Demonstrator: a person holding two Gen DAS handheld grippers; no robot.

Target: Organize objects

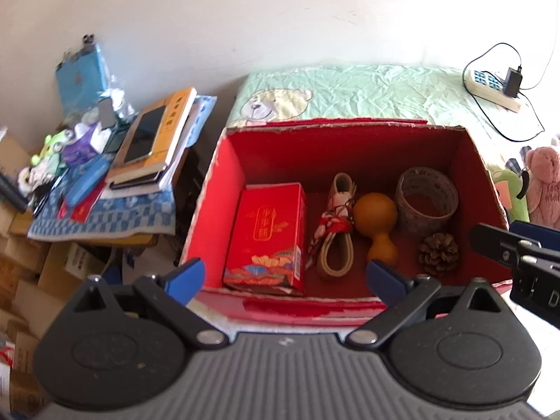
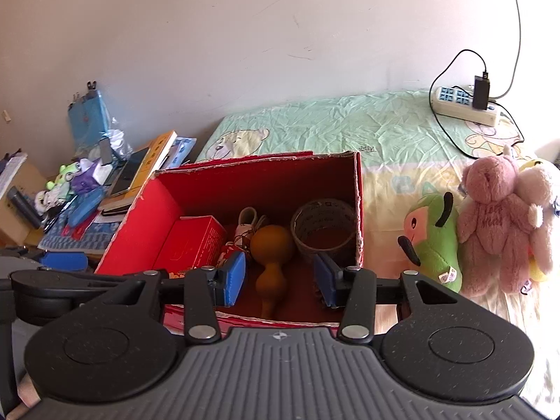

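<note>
Open red cardboard box (image 1: 224,175) sits on my green bear-print bedsheet (image 1: 367,91). Inside, left to right: red printed carton (image 1: 266,234), beige strap bundle with red cord (image 1: 336,231), orange-brown gourd (image 1: 376,220), patterned tape roll (image 1: 427,197), brown pinecone (image 1: 438,253) in front of roll. My left gripper (image 1: 285,278) spread wide, empty, at box's near rim. My right gripper (image 2: 280,273) spread, empty, over gourd. Pink plush bear (image 2: 497,220) and green plush toy (image 2: 434,245) right of box.

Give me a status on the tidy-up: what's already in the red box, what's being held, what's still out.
Done: the red box already holds a red carton, a strap bundle, a gourd, a tape roll and a pine cone.
In hand: nothing; the left gripper and right gripper are both open and empty.
Left: the green plush and pink teddy lie on the bed beside the box.
</note>
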